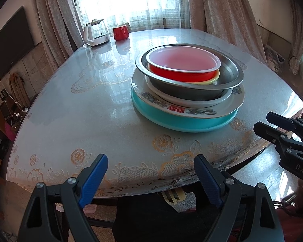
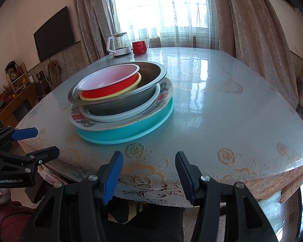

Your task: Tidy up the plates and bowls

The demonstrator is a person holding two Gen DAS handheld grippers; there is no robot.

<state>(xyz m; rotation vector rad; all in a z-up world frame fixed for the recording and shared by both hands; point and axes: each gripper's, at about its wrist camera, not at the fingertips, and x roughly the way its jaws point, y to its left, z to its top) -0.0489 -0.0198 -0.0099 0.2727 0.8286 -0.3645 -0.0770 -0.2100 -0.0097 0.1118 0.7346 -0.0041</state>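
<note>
Centre of both frames: one nested stack of dishes, both grippers clear of it.

On the round table with its glossy floral cover (image 1: 80,104), the stack runs from a turquoise round plate (image 1: 183,121) at the bottom, through a white patterned plate with red characters (image 1: 192,109), a plain white dish (image 1: 171,96), a stainless steel basin (image 1: 192,88) and a yellow plastic bowl (image 2: 129,89), to a red plastic bowl with white interior (image 1: 183,62) on top. At the lower edge of each frame, the left gripper (image 1: 151,179) stands with jaws wide apart and empty; the right gripper (image 2: 148,173) is parted and empty, both short of the table edge. Judgement: stacking appears finished or at a pause. Any next move calls for reaching forward to the stack, gripping a rim squarely, and keeping the tilted upper bowls from sliding.
</note>
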